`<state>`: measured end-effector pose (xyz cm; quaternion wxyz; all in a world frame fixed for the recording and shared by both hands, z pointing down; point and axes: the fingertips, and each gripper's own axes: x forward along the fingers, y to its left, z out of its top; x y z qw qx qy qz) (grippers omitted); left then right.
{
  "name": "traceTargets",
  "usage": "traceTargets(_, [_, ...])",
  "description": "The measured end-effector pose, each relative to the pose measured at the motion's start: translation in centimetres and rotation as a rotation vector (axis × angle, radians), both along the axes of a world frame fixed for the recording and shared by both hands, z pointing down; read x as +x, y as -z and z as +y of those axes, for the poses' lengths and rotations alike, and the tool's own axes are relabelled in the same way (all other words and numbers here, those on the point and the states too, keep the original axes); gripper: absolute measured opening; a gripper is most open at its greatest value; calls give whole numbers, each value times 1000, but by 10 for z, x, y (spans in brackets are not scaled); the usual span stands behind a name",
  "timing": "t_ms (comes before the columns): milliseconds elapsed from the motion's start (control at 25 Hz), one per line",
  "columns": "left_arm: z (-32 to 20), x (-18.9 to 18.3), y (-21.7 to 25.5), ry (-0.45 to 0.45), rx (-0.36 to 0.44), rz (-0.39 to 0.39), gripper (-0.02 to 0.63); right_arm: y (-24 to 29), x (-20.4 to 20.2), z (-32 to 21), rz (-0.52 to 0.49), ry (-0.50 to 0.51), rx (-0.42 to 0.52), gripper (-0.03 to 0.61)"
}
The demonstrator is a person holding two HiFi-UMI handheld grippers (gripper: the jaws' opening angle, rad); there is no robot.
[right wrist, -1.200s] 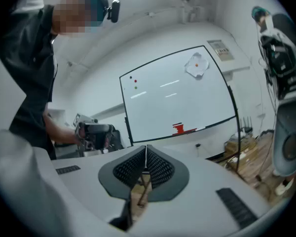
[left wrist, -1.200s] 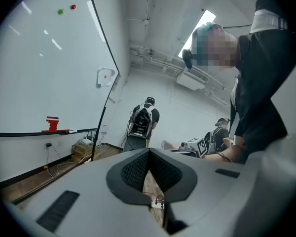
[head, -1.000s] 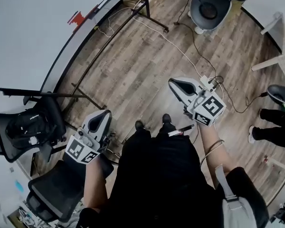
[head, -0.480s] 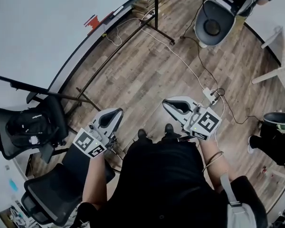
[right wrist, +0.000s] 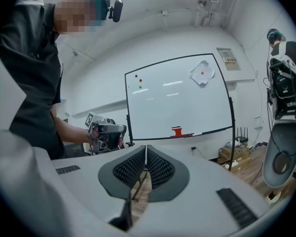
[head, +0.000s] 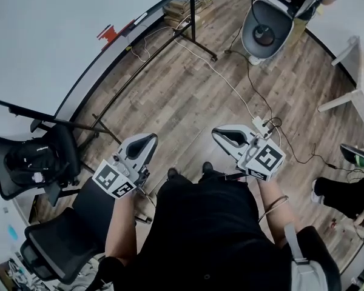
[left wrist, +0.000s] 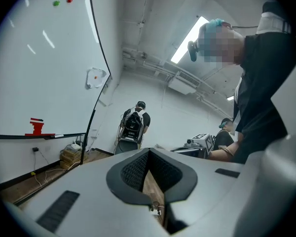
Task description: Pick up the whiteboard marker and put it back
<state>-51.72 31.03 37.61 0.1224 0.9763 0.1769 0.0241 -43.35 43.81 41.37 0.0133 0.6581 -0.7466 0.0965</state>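
- The grey plastic left gripper (left wrist: 149,151) with black ribbed pads is pointing level, its fingers pressed together with nothing between them.
- The matching grey right gripper (right wrist: 145,149) is tilting slightly down, its fingers likewise meeting at the tips and empty.
- Grey-brown wood-plank floor (head: 188,96) is showing beneath both pairs of fingertips.
- Far ahead of the right fingers, a large white whiteboard (right wrist: 180,98) in a black frame is standing upright.
- The slim white whiteboard marker (right wrist: 197,133) is lying on the board's narrow black ledge (right wrist: 155,138), just right of a red block (right wrist: 176,131), well apart from both grippers.
- Beyond the left fingers, a person wearing a dark backpack (left wrist: 134,125) is standing by the far wall.
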Motion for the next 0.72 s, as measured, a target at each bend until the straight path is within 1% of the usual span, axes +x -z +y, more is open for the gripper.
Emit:
traceTargets(80, [8,2,-3,23,9,-21,12,-5,9,10,-17,3,8,25])
traceTargets(200, [11,3,-14,57,2,-74,12,-16,22,12,-44,14,12,25])
traceTargets(320, [12,4,-30,60,-15,-142,12,-29,32,8,-76,10,6,25])
traceTargets(400, [9,6,-40,54,-25,-168,12,-37,37,3,-101,0,1,25])
traceTargets(560, [-21,32,-52,41,-27,-168,12,-46,56,-26,-105,-19,-6,25])
traceTargets(720, [-57,65,-55,4,-47,-127,12,-48,79,-65,-90,-40,-30,25])
